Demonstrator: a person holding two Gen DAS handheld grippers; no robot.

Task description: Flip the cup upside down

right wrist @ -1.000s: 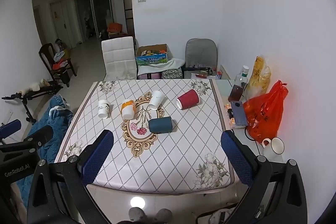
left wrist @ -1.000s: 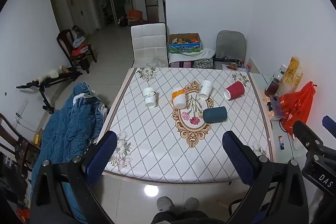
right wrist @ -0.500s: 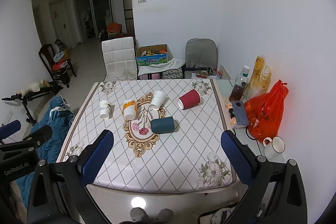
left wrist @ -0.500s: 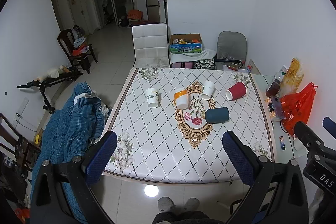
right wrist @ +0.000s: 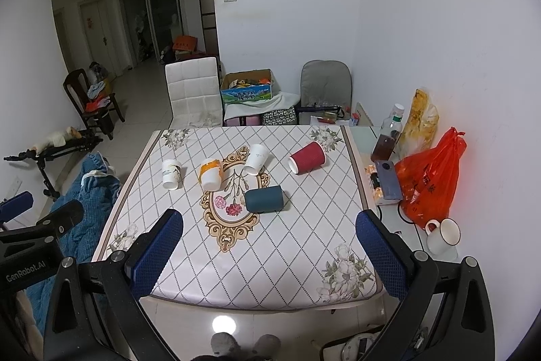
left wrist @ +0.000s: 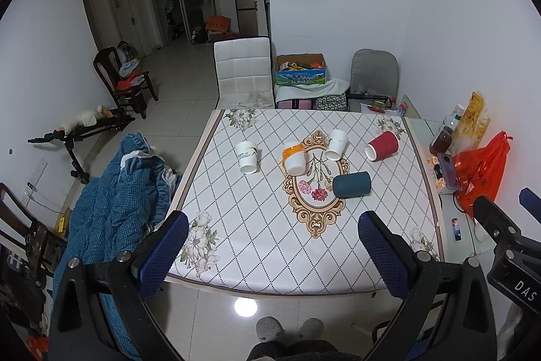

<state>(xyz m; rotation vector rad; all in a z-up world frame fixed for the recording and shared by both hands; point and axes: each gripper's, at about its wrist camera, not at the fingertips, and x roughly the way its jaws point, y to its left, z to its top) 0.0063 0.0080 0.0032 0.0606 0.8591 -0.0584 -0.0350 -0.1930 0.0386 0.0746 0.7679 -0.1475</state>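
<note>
While the five cups [left wrist: 351, 185] are seen slightly lower in both views than a second ago, none is touched. Both left gripper [left wrist: 272, 247] and right gripper [right wrist: 268, 241] are held spread and empty above the table's [right wrist: 270, 276] near edge.

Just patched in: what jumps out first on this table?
Five cups lie tipped on their sides across the patterned table: dark teal cup nearest, red cup far right. A bright orange bag sits off the right edge. Both hand-held grippers, left and right, are open and empty.
</note>
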